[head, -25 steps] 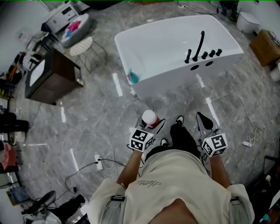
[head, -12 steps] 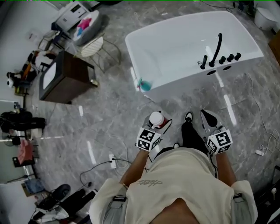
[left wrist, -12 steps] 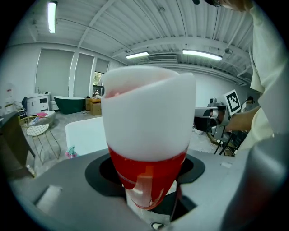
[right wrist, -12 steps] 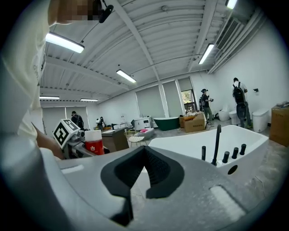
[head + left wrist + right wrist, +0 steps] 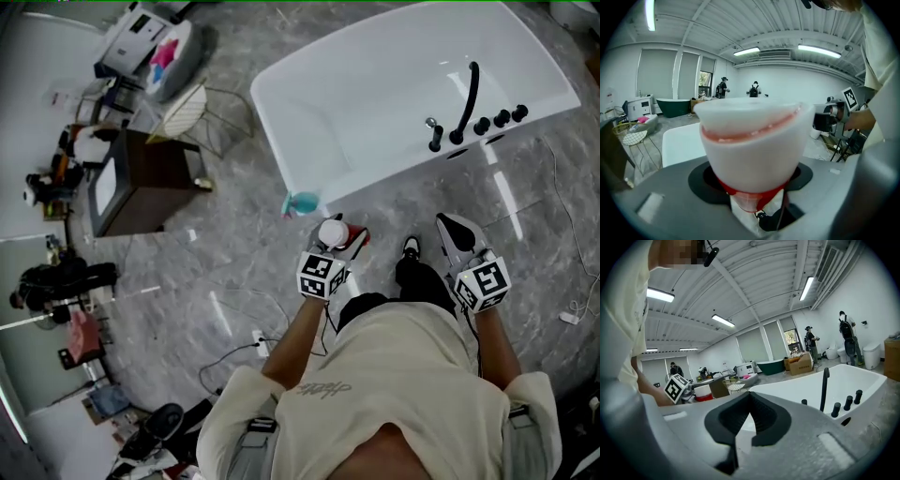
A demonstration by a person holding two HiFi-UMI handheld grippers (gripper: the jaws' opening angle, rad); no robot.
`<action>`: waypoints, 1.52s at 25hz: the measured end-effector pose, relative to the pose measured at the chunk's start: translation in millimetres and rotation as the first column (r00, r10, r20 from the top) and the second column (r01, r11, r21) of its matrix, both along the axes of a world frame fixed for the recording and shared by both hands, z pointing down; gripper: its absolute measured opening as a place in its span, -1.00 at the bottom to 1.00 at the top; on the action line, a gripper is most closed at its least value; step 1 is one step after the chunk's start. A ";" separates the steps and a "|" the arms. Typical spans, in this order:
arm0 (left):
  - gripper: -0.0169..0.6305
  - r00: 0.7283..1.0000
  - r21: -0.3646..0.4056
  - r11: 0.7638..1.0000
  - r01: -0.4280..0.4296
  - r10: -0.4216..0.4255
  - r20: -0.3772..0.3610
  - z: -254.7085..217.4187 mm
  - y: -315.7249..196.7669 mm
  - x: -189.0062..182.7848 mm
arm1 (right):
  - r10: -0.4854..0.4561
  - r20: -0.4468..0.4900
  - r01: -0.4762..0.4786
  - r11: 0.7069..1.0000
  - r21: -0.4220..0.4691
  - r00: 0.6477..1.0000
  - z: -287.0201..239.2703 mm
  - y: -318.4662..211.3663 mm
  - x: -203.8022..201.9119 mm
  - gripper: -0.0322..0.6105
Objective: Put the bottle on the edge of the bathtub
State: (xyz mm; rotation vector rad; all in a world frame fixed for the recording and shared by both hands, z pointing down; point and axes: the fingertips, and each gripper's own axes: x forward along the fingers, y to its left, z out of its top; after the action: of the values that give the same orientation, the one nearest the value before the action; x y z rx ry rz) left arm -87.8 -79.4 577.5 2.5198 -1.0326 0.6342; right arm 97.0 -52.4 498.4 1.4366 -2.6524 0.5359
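We find the left tongs (image 5: 351,246) clamped wide on the bottle (image 5: 333,232), above the floor (image 5: 234,258), near the bathtub (image 5: 375,103). The right tongs (image 5: 457,234) appear closed, empty.

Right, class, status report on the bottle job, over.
Left tool shut on bottle. Right tool shut, empty. Bottle not yet on bathtub edge. Teal item by the tub's near corner.

Open lab hall: bathtub (image 5: 375,94), strip lights (image 5: 820,48)
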 end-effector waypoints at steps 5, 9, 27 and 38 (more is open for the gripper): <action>-0.01 1.000 -0.019 1.000 0.022 -0.021 0.009 31.1 -53.9 18.1 | -0.011 -0.015 0.010 1.000 -0.029 1.000 8.9 -22.8 12.9 -0.90; -0.01 0.999 -0.030 0.999 0.030 -0.028 0.045 59.0 -86.0 27.0 | -0.027 -0.021 0.025 0.997 -0.069 0.999 18.9 -31.1 16.4 -0.90; -0.01 0.980 -0.082 0.984 0.155 -0.143 0.141 151.4 -181.4 14.1 | -0.037 -0.031 0.028 0.970 -0.240 0.999 70.4 -53.0 26.4 -0.90; 0.00 0.977 -0.016 0.993 0.117 -0.112 0.179 151.1 -196.8 24.9 | -0.021 -0.015 0.017 0.965 -0.261 1.000 79.8 -63.9 28.7 -0.90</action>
State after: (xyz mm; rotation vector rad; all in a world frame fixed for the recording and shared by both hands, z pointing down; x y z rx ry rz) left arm -62.9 -276.2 728.5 2.3947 -1.2129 0.8452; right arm 125.8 -116.3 578.3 1.3306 -2.4660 0.8303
